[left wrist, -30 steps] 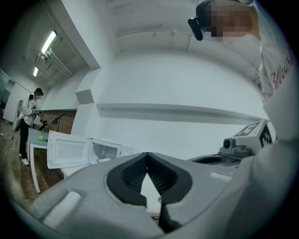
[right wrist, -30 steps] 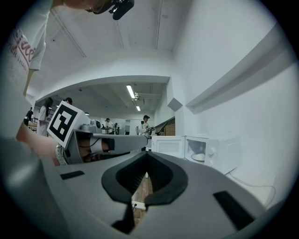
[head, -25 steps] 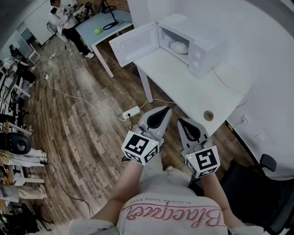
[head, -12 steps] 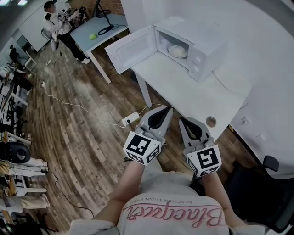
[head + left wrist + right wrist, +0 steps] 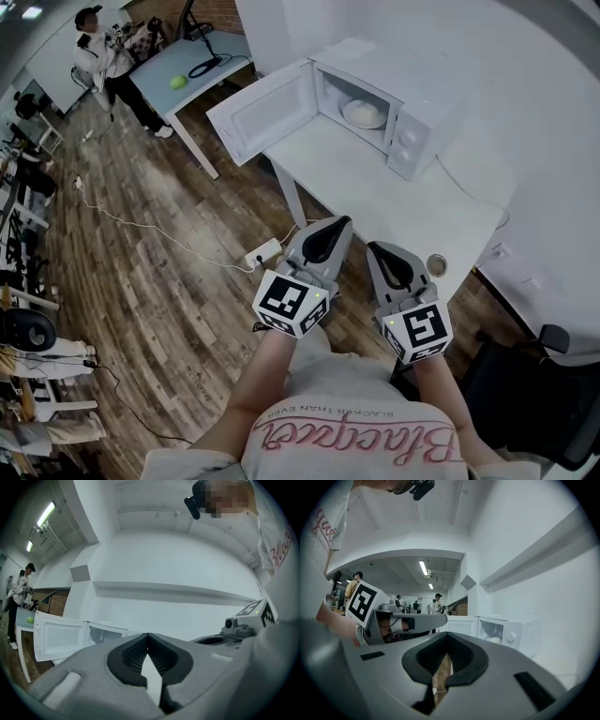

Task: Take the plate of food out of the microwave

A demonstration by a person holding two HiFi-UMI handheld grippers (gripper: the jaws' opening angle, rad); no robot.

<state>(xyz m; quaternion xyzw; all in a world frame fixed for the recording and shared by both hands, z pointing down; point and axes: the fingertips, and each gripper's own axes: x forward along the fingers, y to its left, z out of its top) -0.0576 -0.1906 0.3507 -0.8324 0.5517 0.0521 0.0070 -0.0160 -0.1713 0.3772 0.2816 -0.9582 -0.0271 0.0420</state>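
A white microwave stands on the white table with its door swung wide open to the left. Inside it rests a plate of pale food, also visible in the right gripper view as a plate of food. My left gripper and right gripper are held side by side at the table's near edge, well short of the microwave. Both are shut and hold nothing. In the left gripper view the left gripper points level toward the open door.
A small round tin sits at the table's near corner by the right gripper. A power strip and cable lie on the wooden floor. Farther off are a grey table with a green ball, a standing person, and a black chair.
Both grippers have come forward together toward the white table. The microwave and table edge now lie nearer to them. The jaws stay shut.
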